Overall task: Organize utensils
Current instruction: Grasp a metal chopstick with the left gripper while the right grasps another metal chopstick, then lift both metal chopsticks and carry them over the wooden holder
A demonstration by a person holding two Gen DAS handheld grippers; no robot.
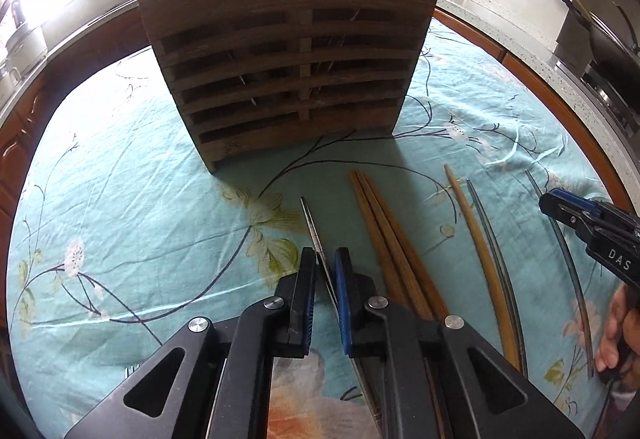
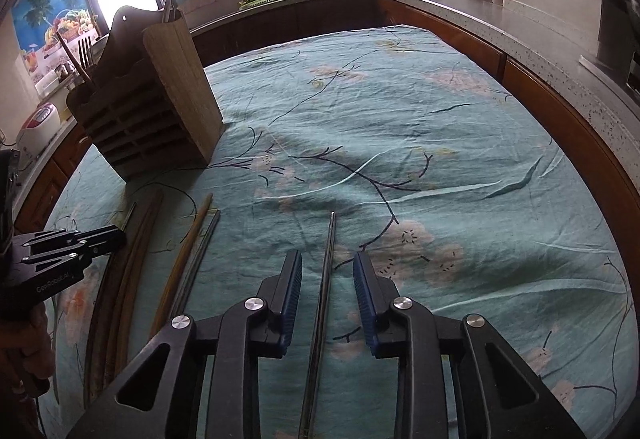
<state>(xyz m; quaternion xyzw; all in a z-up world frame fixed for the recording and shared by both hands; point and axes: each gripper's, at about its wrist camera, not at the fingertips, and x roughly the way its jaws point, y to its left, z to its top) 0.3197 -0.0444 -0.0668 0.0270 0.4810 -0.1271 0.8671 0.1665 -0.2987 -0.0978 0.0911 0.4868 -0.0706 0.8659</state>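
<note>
— What could go wrong here?

— The wooden holder (image 1: 280, 71) stands well ahead on the tablecloth (image 1: 120, 199). My left claw (image 1: 325, 263) has nearly closed on a thin metal chopstick (image 1: 314, 231); it's slick and could swivel or slip.

— And your right?

— My right claw (image 2: 327, 271) is wide open, straddling another metal chopstick (image 2: 329, 251) lying flat, untouched.

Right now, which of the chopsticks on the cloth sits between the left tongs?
The thin metal chopstick, leftmost of the row, nearest the wooden holder. The left tongs are closed on it; the brown wooden pair lies untouched just to its right.
</note>
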